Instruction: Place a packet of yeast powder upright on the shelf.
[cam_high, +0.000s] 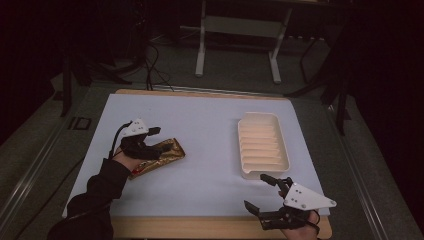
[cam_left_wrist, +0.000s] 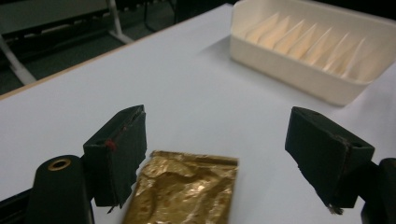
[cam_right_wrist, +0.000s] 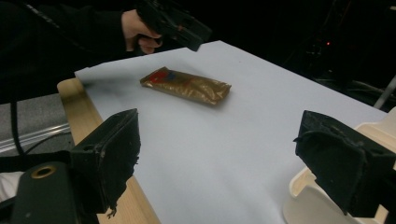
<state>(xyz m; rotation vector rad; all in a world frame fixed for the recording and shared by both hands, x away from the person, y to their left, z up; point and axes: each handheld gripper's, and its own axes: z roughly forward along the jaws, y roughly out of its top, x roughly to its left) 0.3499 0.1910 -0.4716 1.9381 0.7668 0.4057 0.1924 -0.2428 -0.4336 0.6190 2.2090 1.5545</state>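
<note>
Closest to my overhead camera is my right gripper (cam_high: 261, 191), held low at the near right corner of the table (cam_high: 210, 115), with its jaws spread wide and nothing between them. Along its own camera I see those two black jaws standing far apart, one over the wooden table edge and the other over the near end of the cream tray (cam_right_wrist: 322, 196). That tray (cam_high: 263, 145) is a ribbed, rectangular dish lying on the right half of the white table cover, just beyond my right gripper and apart from it. On the left half lies the gold foil packet (cam_high: 159, 157), flat on the cover and angled, with a red patch at the end nearer the table's edge. My left gripper (cam_high: 161, 138) is held over that packet, its hand and dark sleeve coming in from the lower left. From its own camera I see the packet (cam_left_wrist: 187, 191) lying on the table below and between the jaws, its far end nearer one jaw than the other. These jaws are parted and no pad presses on the foil, so my left gripper is released too, and the packet is well apart from the tray.
</note>
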